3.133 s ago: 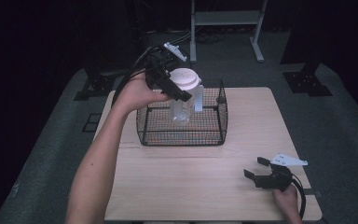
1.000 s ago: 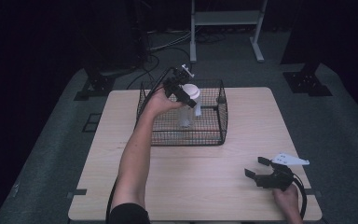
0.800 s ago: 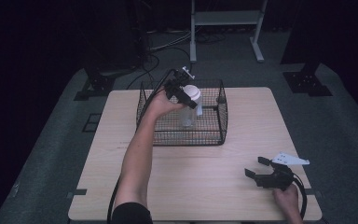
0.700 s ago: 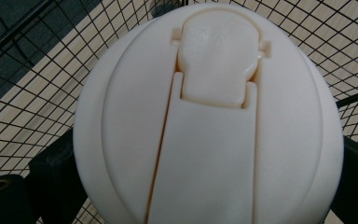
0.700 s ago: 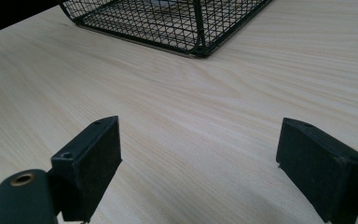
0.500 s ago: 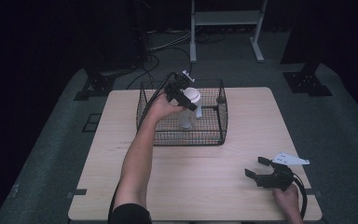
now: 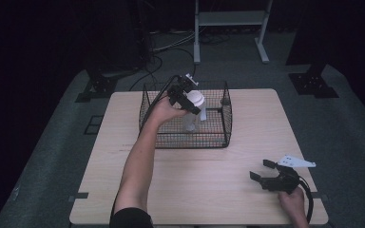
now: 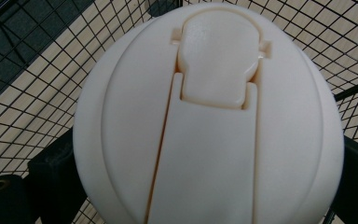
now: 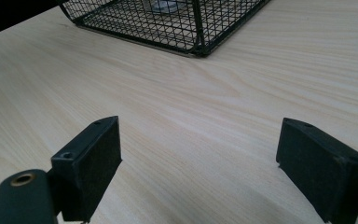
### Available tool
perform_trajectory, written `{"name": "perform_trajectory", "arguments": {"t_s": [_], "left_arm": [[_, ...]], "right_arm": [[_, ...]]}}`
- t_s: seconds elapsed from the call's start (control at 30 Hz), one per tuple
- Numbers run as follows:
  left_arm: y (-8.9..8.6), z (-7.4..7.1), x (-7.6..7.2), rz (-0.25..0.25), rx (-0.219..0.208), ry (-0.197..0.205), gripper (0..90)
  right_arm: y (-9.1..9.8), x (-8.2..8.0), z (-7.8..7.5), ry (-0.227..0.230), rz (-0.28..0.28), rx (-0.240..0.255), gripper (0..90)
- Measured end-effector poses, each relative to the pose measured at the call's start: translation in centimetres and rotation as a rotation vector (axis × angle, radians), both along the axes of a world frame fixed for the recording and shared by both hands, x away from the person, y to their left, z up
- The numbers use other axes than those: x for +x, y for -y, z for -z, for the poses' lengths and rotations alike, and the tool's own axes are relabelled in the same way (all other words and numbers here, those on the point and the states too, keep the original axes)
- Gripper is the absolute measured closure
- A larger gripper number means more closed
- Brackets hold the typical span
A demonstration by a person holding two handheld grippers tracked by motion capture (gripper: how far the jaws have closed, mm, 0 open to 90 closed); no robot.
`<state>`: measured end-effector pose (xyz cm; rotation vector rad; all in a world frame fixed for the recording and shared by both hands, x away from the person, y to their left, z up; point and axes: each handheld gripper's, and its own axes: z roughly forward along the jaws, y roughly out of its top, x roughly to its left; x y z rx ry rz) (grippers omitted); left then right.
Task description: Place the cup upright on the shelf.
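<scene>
We clamp our left gripper (image 7: pixel 190 100) on the round white flip-top lid (image 8: pixel 209 116) of a clear plastic bottle (image 7: pixel 191 118) standing upright inside the black wire-mesh basket (image 7: pixel 218 135) on the pale wooden table (image 7: pixel 195 190). Our right gripper (image 9: pixel 200 168) rests near the table's front right corner, jaws spread wide and holding nothing.

Beyond your table (image 7: pixel 123 142), a white metal stand (image 7: pixel 230 19) sits far centre, cables (image 7: pixel 171 47) trail left of it, and a dark base (image 7: pixel 312 83) sits far right.
</scene>
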<state>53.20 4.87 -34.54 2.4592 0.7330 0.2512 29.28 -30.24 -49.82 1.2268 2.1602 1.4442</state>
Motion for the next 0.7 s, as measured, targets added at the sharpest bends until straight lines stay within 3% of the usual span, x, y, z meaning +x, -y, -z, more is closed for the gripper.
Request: {"name": "perform_trajectory", "arguments": {"t_s": [0.27,0.7], "left_arm": [[-0.4,-0.1,0.0,0.001,-0.042,-0.002,2.0],[-0.9,-1.4,-0.6,-0.015,-0.069,0.047,1.9]], "right_arm": [[-0.1,0.0,0.0,0.001,0.0,-0.009,12.9],[-0.1,0.0,0.0,0.0,-0.004,-0.01,12.9]]}}
